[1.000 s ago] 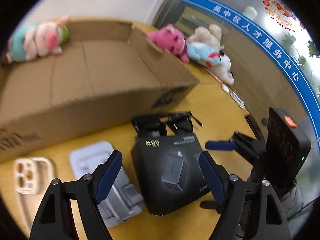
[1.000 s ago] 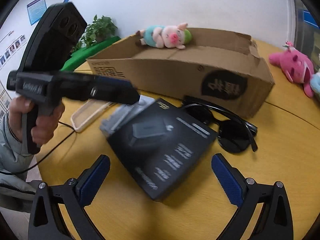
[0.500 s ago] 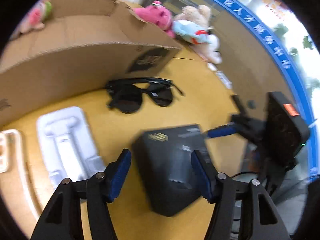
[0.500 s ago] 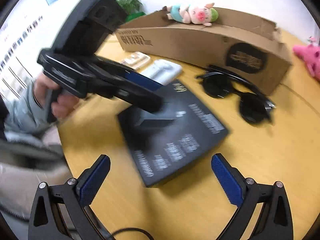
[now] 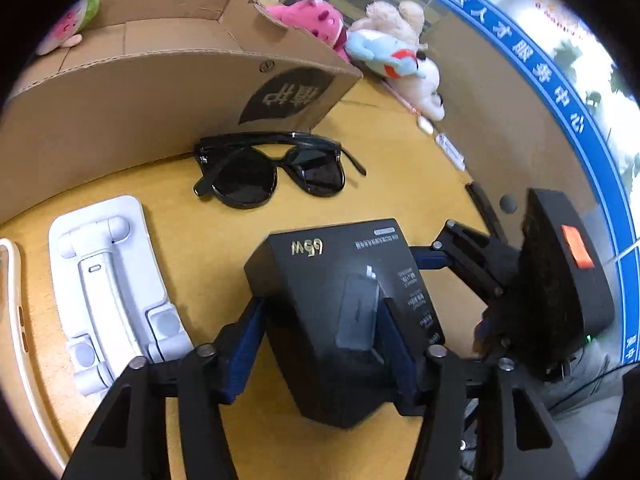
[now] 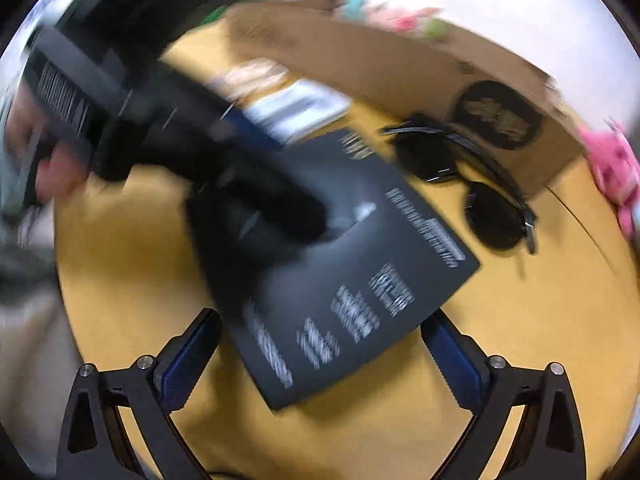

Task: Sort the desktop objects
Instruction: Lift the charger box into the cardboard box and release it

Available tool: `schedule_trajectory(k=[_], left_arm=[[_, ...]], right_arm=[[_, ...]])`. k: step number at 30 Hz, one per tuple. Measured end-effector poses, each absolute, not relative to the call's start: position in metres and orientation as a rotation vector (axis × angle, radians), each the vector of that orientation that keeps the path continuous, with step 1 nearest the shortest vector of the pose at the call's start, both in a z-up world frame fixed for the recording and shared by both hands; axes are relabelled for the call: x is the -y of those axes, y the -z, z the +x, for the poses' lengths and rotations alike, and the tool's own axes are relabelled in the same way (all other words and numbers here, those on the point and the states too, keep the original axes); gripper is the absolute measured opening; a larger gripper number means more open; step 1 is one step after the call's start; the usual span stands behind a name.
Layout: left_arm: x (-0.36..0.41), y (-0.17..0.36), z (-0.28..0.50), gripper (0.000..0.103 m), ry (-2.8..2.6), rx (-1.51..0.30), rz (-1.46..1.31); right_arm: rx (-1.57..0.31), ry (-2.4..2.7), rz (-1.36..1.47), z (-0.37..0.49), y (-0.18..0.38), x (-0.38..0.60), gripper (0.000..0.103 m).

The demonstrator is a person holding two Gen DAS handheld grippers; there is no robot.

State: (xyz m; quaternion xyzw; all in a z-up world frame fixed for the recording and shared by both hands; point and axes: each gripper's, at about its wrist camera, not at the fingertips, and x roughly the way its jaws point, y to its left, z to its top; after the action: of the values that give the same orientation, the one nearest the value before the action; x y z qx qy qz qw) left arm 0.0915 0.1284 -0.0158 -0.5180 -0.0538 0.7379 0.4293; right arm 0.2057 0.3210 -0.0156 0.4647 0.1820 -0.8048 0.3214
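Observation:
A black charger box lies on the yellow table. My left gripper is shut on the black charger box, one blue pad on each side of its near end. The box also shows in the blurred right wrist view, with the left gripper over it. My right gripper is open, its pads straddling the box's near corner without touching. Black sunglasses lie beyond the box, in front of a long cardboard box.
A white phone stand lies left of the box, and a cream phone case at the far left. Plush toys sit behind the cardboard box, and a pig plush lies in it. The table edge runs on the right.
My left gripper has moved down onto the black box and closed its pads on its sides. My right gripper has moved in closer to the box and stays open.

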Motion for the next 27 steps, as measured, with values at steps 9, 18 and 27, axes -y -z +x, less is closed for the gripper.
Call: schedule_trajectory(k=[9, 18, 27], left_arm=[[-0.126, -0.028, 0.092, 0.044, -1.978, 0.128, -1.131], [-0.094, -0.142, 0.059, 0.044, -2.214, 0.11, -0.768], [-0.055, -0.256, -0.012, 0.044, -2.393, 0.071, -0.517]], right_arm=[[-0.497, 2.266, 1.11, 0.209, -0.015, -0.32, 0.096], [-0.646, 2.373, 0.77, 0.168, -0.121, -0.273, 0.096], [-0.745, 2.33, 0.464, 0.083, -0.247, -0.22, 0.096]])
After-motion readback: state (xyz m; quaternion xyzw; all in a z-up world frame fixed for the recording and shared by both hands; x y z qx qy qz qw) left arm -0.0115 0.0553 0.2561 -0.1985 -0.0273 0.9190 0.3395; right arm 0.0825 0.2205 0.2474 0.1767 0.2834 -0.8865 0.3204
